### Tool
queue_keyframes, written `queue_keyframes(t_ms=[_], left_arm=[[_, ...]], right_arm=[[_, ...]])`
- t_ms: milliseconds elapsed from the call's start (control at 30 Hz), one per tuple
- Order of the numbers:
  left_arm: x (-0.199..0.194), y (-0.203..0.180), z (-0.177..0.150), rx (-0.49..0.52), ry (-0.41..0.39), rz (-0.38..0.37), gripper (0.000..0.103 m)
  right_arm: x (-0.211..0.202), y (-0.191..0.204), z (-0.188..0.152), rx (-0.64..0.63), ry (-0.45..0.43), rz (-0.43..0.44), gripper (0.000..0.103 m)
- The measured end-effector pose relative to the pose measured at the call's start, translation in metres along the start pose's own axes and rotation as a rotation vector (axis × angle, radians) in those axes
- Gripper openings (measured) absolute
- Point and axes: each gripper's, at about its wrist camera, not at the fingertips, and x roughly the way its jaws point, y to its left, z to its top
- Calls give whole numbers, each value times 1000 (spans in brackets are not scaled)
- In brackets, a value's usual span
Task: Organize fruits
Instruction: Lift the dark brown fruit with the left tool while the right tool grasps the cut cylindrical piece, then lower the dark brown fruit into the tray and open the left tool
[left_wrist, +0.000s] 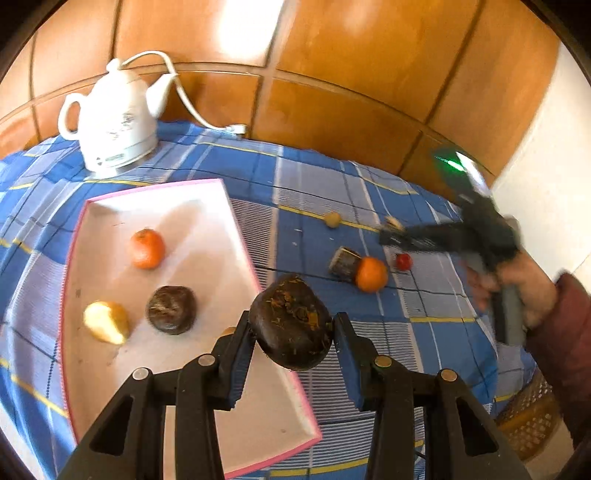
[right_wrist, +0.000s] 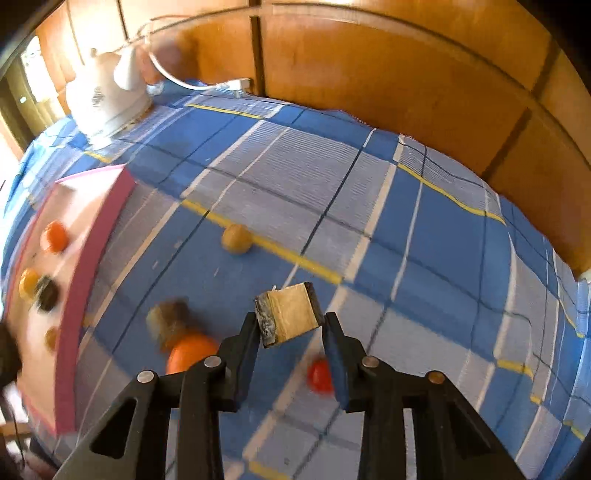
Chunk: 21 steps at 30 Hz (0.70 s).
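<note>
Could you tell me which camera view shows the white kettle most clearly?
The left wrist view: the white kettle appears sharp and whole, with handle, spout and cord visible. In the right wrist view the kettle sits blurred at the far corner, its handle out of sight.

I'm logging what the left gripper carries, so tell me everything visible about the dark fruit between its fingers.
The dark fruit is a rounded, slightly flattened lump with a dark brown, nearly black skin flecked with orange-brown scuffs. It looks whole and firm. The left gripper clamps it by its sides, one of its fingers on each, and nothing else touches it. It is held over the right edge of the pink-rimmed tray.
</note>
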Motion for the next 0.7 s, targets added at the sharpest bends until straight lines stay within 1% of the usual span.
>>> queue_keyframes(t_ms=[33,133,200,267,367,500,600,700], left_arm=[[-3,5,0,-11,-8,6,43],[-15,21,2,-43,-30,40,43],[-24,35,3,-68,-50,66,43],[-33,51,2,-98,-65,99,43],[-45,74,-2,-158,-80,137,43],[-60,98,-11,-212,-106,185,43],[-64,110,-13,-246,-103,188,43],[-60,112,-9,-257,-101,166,43]], right_arm=[[-8,1,-10,-3,-1,19,35],[-22,6,-35,-22,2,40,35],[-23,9,-53,-32,19,66,35],[-19,15,-70,-57,48,64,35],[-5,21,-76,-76,89,38,35],[1,24,-74,-81,96,33,35],[2,26,-75,-99,92,20,35],[1,28,-76,-115,90,10,35]])
